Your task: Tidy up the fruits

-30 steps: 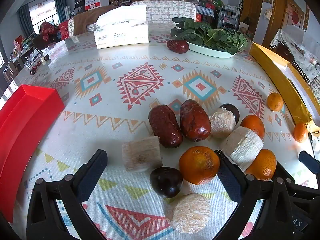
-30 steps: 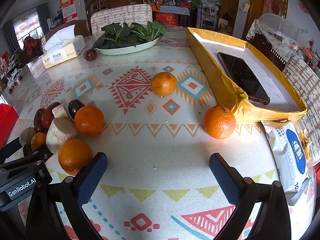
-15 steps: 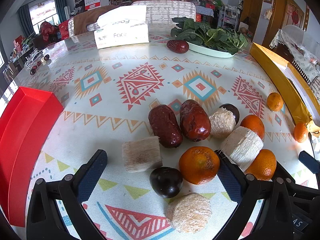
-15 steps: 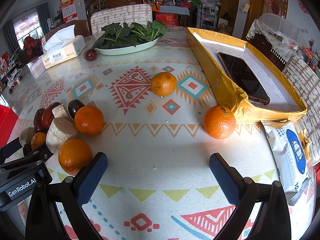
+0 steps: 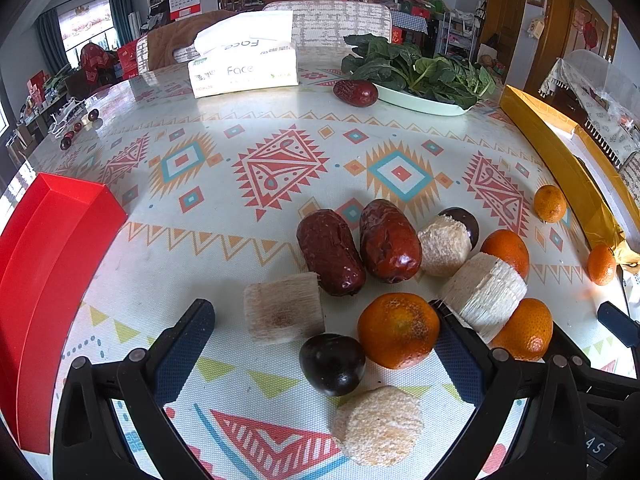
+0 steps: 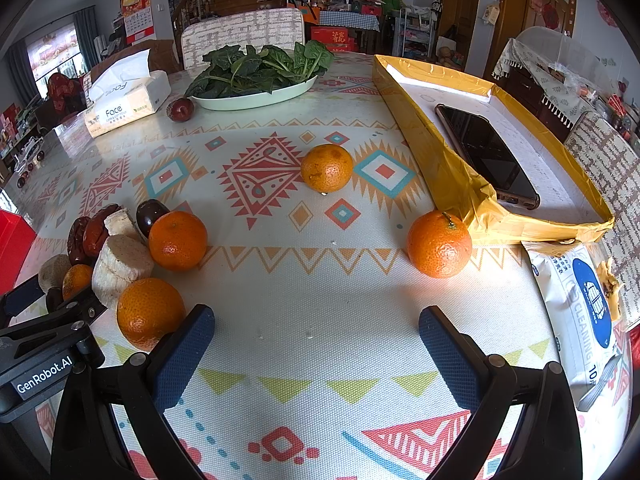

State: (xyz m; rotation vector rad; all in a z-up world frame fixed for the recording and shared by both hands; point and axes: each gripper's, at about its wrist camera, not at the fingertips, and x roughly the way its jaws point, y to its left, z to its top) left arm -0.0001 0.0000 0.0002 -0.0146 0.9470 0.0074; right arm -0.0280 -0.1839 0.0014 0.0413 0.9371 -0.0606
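A pile of fruit lies on the patterned tablecloth: two red dates (image 5: 356, 248), a dark plum (image 5: 332, 364), an orange (image 5: 398, 330), several cut sugarcane pieces (image 5: 284, 308) and more oranges (image 5: 524, 328). My left gripper (image 5: 320, 352) is open, its jaws on either side of the plum and orange. My right gripper (image 6: 316, 356) is open and empty over bare cloth. Two loose oranges (image 6: 439, 243) (image 6: 327, 167) lie ahead of it. The pile shows at left in the right wrist view (image 6: 120, 256).
A red tray (image 5: 48, 264) stands at the left edge. A yellow box (image 6: 460, 176) holds a phone (image 6: 486, 154). A plate of greens (image 6: 256, 76), a lone date (image 5: 356, 93) and a tissue box (image 5: 244, 64) stand at the back. A wipes pack (image 6: 580, 316) lies right.
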